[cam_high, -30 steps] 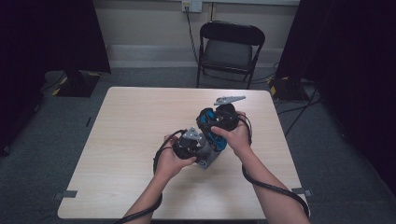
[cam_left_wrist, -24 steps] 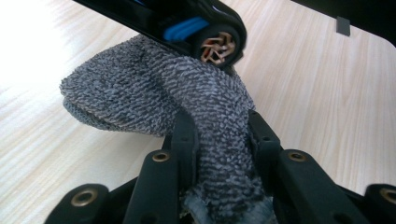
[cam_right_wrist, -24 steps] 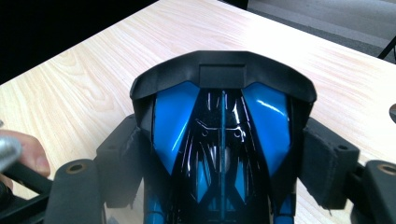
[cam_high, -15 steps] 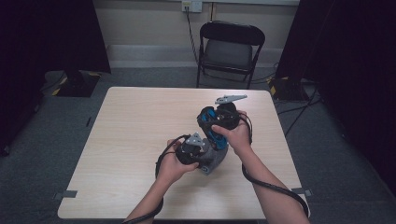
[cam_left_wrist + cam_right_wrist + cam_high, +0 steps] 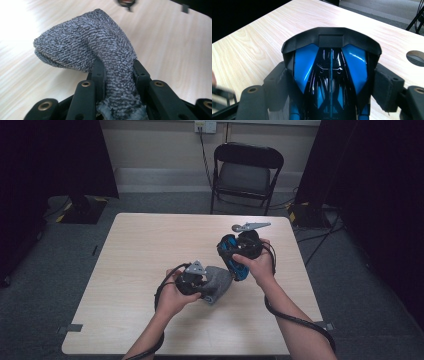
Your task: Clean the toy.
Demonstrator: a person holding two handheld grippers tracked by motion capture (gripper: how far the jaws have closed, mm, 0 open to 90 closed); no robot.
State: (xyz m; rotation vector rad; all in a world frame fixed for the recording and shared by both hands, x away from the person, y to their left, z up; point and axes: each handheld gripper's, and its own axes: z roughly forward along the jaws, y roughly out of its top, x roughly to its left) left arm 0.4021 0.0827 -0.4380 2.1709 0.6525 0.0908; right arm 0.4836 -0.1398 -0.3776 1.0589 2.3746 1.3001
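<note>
Over the table, left jaws pinch the grey cloth; right jaws clamp the blue car.

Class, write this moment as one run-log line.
left gripper: shut on grey cloth | right gripper: shut on blue toy car | table

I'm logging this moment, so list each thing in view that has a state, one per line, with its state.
left hand-held gripper: shut on the grey cloth.
right hand-held gripper: shut on the blue and black toy car.
grey cloth: bunched, pinched between the jaws, its free end over the table.
blue and black toy car: held up off the table.
table: bare wood around the hands.
folding chair: unfolded, unoccupied.
</note>
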